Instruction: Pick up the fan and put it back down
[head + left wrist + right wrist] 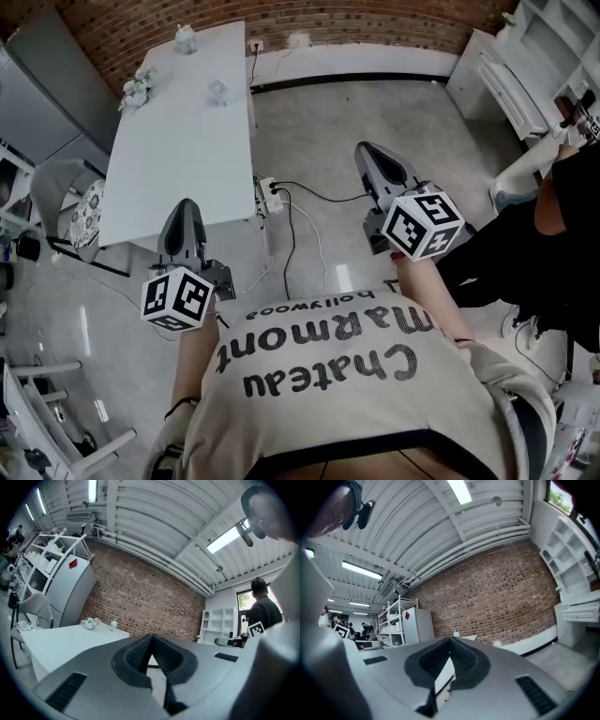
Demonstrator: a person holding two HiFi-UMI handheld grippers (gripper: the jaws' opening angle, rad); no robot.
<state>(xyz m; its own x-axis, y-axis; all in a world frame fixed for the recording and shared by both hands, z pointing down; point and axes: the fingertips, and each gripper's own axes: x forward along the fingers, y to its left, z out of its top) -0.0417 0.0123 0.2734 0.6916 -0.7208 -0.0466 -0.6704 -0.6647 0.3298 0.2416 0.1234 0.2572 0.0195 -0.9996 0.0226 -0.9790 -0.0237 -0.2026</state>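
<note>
A: Looking for the fan: none identifiable for certain in any view. Closest candidate a white pole on a rounded white base [514,187] at the right edge of the head view, standing on the grey floor [375,103], well apart from both grippers; top cut off behind a person in dark clothing [525,253].
B: Reading left gripper [185,204] as closed, pad tips meeting, nothing between. Same for right gripper [367,150]: closed and empty.
A: If a pedestal fan, expect rigid, light up top, weight in the base, apt to tip; judge the pole the place to clamp, not the grille.
B: Noting no head, blades or cord visible. Seeing only small items [217,89] on the long white rectangular table [178,141], too small to name
</note>
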